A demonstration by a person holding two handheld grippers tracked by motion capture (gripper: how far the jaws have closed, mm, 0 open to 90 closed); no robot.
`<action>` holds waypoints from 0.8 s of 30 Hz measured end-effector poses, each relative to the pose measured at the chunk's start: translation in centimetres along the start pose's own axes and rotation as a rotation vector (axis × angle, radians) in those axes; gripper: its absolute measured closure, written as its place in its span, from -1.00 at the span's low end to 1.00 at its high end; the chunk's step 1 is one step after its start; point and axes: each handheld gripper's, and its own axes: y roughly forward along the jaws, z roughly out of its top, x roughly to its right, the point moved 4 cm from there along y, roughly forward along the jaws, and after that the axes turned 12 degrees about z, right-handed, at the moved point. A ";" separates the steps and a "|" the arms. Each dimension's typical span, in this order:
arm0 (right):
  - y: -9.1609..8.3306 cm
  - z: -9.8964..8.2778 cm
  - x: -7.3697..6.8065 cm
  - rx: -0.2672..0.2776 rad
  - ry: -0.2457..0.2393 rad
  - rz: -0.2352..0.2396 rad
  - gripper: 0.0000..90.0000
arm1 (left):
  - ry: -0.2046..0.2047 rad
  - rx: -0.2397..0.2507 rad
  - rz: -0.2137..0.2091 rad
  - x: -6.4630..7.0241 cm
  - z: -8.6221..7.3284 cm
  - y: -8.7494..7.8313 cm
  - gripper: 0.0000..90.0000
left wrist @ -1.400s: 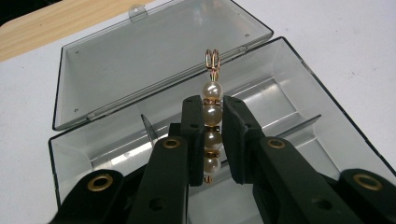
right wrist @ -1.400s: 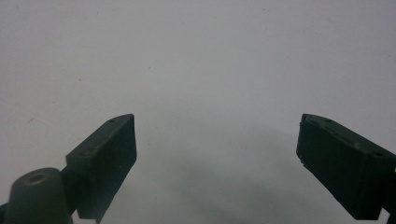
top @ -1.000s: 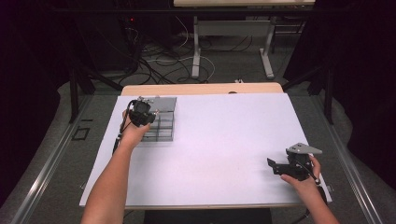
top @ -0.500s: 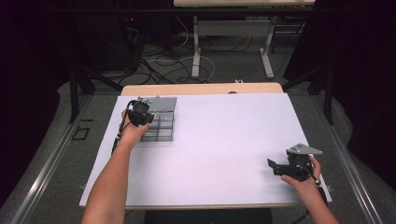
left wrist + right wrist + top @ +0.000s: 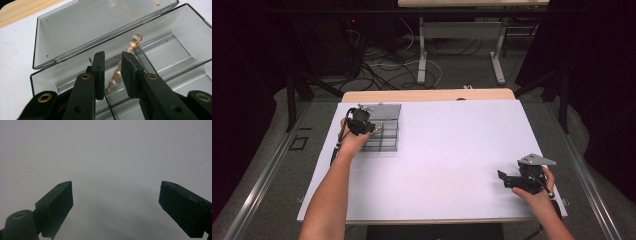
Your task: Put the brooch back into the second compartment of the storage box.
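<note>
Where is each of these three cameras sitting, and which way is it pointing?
High view: above the person's side, looking forward and down at the white table; both forearms enter from below, holding the left tool and right tool.
Left gripper view: rides the left tool, facing the open clear box with a gold pearl clip; two black jaws.
Right gripper view: rides the right tool, facing bare table; jaws wide apart.
Shared: high and left views show the box.
</note>
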 end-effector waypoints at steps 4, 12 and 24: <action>0.0 0.0 0.0 0.000 0.003 0.000 -0.74 | -0.010 0.007 -0.003 0.0 0.1 -0.1 0.49; 0.0 0.1 -0.1 0.002 0.001 0.000 -0.74 | -0.060 0.008 -0.013 -0.2 0.1 -0.7 0.35; 0.0 0.3 -0.1 0.003 -0.006 0.005 -0.74 | -0.109 0.019 -0.006 -0.9 0.1 -2.1 0.12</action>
